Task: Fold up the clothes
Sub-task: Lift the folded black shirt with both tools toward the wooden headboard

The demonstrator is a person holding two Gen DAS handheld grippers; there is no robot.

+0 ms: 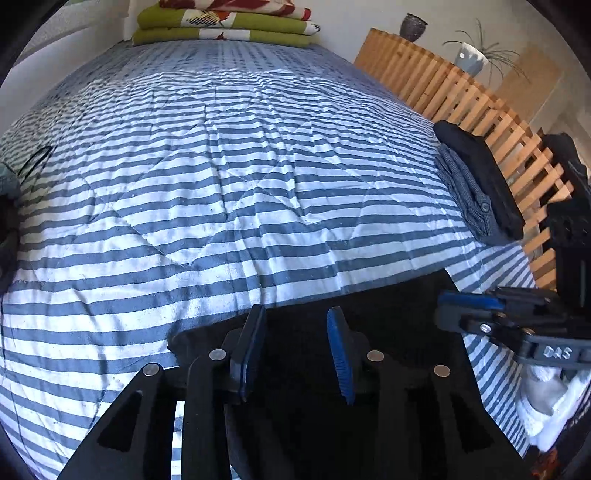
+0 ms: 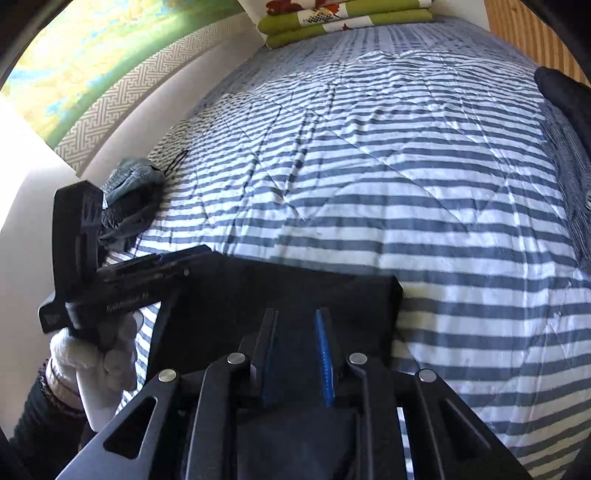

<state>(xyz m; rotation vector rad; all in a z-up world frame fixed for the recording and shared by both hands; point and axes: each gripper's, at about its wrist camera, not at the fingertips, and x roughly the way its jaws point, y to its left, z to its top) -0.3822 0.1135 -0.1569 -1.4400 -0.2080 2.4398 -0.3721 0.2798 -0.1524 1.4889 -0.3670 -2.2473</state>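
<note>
A black garment (image 1: 388, 306) (image 2: 332, 295) lies folded into a flat rectangle on the near part of the striped bedspread (image 1: 221, 184) (image 2: 406, 184). My left gripper (image 1: 296, 312) hovers over the garment's left part, open, with only the cloth below showing in the gap. In the right wrist view it comes in from the left as the left gripper (image 2: 195, 254). My right gripper (image 2: 295, 314) stands over the garment's near right part with its pads a little apart, not pressing on cloth. From the side it shows as the right gripper (image 1: 448, 308). A white-gloved hand (image 2: 92, 354) holds the left tool.
Folded dark clothes (image 1: 480, 177) are stacked at the bed's right edge beside a wooden slatted rail (image 1: 443, 81). A crumpled heap of clothes (image 2: 129, 184) lies at the left edge by the wall. Folded green blankets (image 1: 221, 26) sit at the far end.
</note>
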